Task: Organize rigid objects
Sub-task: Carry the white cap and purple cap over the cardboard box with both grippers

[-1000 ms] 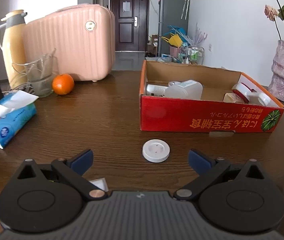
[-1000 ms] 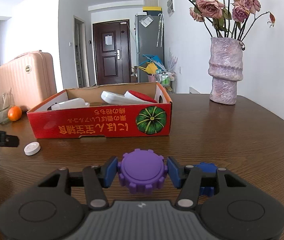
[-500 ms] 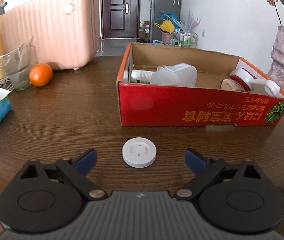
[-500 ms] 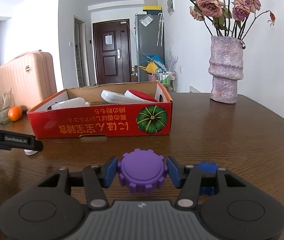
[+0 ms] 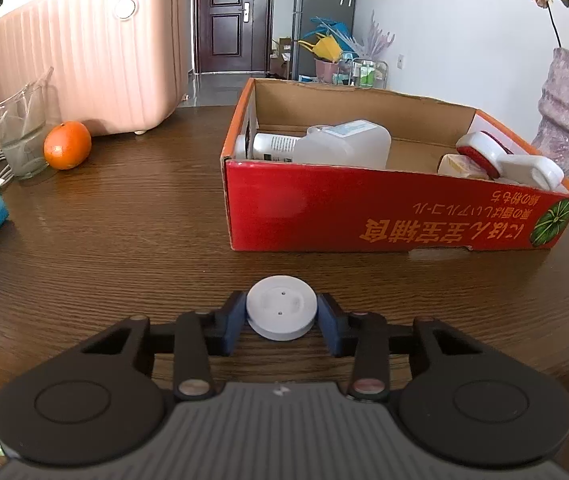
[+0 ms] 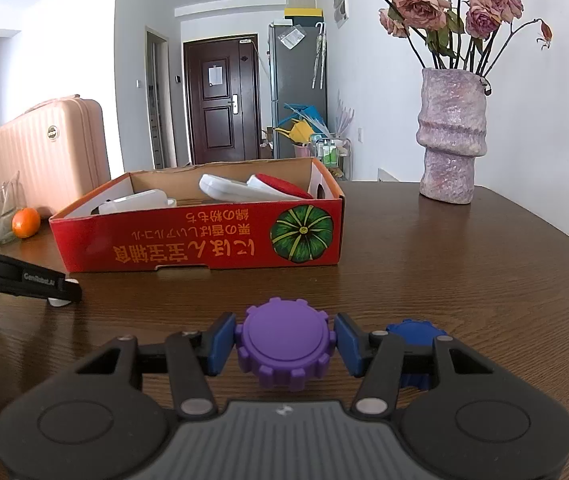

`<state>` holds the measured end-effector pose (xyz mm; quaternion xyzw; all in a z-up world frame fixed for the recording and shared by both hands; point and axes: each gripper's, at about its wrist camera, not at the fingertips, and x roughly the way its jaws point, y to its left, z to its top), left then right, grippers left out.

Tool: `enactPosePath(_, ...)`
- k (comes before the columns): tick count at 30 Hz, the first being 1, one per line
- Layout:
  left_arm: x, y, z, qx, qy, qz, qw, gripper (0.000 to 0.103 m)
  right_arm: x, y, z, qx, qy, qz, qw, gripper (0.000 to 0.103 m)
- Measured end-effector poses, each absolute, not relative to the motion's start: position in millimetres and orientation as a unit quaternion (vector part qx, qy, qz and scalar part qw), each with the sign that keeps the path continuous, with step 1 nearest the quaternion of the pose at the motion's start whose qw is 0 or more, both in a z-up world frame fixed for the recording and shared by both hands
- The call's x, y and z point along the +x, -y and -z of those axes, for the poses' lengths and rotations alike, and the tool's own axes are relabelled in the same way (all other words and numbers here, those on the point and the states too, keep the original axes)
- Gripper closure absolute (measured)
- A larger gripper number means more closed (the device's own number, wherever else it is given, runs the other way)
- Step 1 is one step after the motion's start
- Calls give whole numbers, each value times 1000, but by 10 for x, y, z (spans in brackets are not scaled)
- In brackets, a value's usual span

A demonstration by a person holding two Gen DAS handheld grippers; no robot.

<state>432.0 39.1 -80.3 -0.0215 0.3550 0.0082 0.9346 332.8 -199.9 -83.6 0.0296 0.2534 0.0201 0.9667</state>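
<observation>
A dark wood-grain desk (image 5: 124, 216) is seen below a white-walled room with a brown door at upper centre. Since the earlier frame, the left hand-held gripper (image 5: 281, 314) has been brought forward and its jaws have just been closing; the smooth white disc (image 5: 281, 312), at lower centre, is now pinched between the pads. A toothed purple cap (image 6: 286, 346) is clamped in the right hand-held gripper (image 6: 286, 342), before the red cardboard box (image 6: 204, 240).

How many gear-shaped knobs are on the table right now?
2. The purple knob sits between the right gripper's pads. The blue knob lies just behind that gripper's right finger, partly hidden. Others could be out of view.
</observation>
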Motion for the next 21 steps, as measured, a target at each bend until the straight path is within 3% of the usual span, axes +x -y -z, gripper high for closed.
enactPosePath(21, 3736, -262, 491, -16, -279, -30, 960, 63, 3230, 1967, 779, 29, -231, -32, 972, 50)
